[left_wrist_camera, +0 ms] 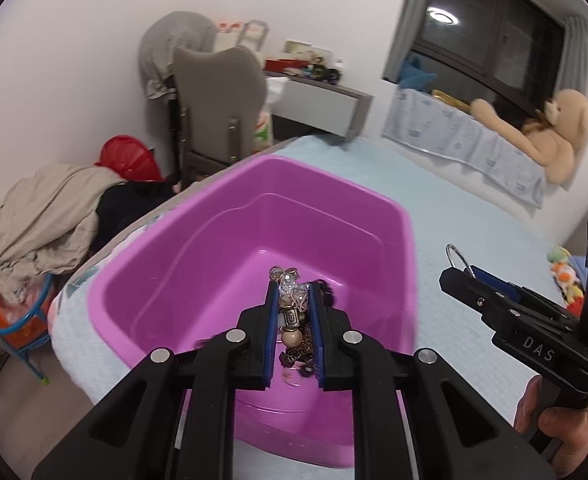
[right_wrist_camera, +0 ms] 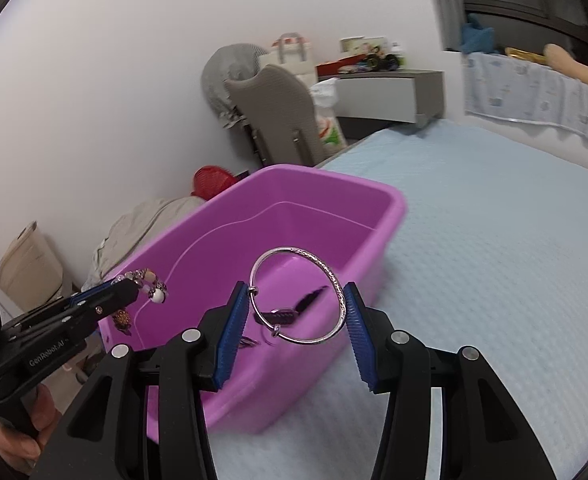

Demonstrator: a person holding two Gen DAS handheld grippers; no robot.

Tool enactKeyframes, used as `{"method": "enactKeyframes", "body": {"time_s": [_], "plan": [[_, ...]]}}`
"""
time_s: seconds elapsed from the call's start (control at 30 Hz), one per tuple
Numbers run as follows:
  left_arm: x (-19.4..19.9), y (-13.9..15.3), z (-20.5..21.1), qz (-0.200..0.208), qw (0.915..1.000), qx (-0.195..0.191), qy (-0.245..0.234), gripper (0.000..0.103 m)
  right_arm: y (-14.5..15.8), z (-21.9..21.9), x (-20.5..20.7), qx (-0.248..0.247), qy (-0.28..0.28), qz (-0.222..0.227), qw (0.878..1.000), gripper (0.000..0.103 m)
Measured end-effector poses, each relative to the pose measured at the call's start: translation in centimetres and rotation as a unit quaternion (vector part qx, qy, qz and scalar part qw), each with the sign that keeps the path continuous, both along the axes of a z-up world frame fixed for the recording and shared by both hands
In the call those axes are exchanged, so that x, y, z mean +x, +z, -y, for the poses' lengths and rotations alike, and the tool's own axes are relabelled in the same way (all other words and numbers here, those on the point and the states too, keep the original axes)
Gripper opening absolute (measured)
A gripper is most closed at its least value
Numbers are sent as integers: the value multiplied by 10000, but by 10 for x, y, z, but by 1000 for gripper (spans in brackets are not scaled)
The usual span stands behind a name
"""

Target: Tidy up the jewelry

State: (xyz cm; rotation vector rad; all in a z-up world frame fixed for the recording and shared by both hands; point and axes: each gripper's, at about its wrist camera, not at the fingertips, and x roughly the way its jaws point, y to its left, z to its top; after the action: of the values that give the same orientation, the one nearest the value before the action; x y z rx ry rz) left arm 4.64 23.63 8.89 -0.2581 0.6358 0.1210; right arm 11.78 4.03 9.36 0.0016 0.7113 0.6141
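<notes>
A purple plastic tub (left_wrist_camera: 374,216) (right_wrist_camera: 374,216) sits on a light blue bed. My left gripper (left_wrist_camera: 291,300) is shut on a beaded charm bracelet (left_wrist_camera: 289,312) and holds it above the tub's inside; it also shows in the right wrist view (right_wrist_camera: 133,286) with beads (right_wrist_camera: 149,280) hanging from its tip. My right gripper (right_wrist_camera: 297,304) holds a silver bangle (right_wrist_camera: 326,272) between its blue pads over the tub's near rim. In the left wrist view the right gripper (left_wrist_camera: 460,272) is right of the tub, the bangle (left_wrist_camera: 456,254) sticking up. Small dark items (right_wrist_camera: 281,315) lie on the tub floor.
The bed (left_wrist_camera: 474,220) (right_wrist_camera: 494,240) stretches right. A teddy bear (left_wrist_camera: 550,132) lies at the window ledge. A grey chair (left_wrist_camera: 217,100), a desk (left_wrist_camera: 322,96), a red basket (left_wrist_camera: 127,158) and a pile of clothes (left_wrist_camera: 41,220) stand left of the bed.
</notes>
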Motion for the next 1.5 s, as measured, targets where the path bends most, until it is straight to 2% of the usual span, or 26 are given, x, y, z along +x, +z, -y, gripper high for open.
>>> {"method": "enactKeyframes", "body": {"time_s": [0.3,0.67,0.7,0.73,0.77,0.8,0.83,0.9,1.0,1.2,1.5], "plan": [[21,-26,-21,-401,9986,-107,314,15,-14,-52,32,-262,296,-333,9987,47],[44,-48,-36,-963,9932,-177,633,17,-37,-78,58,-911,248,-587,9938,48],[45,-48,-39,-987,9925,-198,691,26,-39,-79,60,-969,223,-602,9932,50],[44,-47,-40,-972,9925,-179,725,33,-40,-79,60,-989,213,-602,9930,60],[42,-44,-41,-935,9923,-116,803,56,-39,-78,59,-1000,191,-559,9932,66],[40,-41,-42,-878,9921,-56,900,80,-38,-78,58,-1022,156,-498,9934,67],[38,-38,-43,-812,9921,-30,953,84,-37,-76,57,-1054,130,-461,9933,67],[35,-33,-45,-719,9922,-4,1019,85,-36,-73,56,-1070,124,-441,9932,67],[35,-31,-47,-817,9906,-22,1099,90,-33,-69,52,-1040,73,-425,9936,67],[33,-34,-51,-1004,9873,-38,1230,90,-34,-62,44,-1025,55,-439,9937,67],[25,-27,-47,-959,9866,-2,1318,91,-29,-58,34,-983,-5,-348,9946,67]]}}
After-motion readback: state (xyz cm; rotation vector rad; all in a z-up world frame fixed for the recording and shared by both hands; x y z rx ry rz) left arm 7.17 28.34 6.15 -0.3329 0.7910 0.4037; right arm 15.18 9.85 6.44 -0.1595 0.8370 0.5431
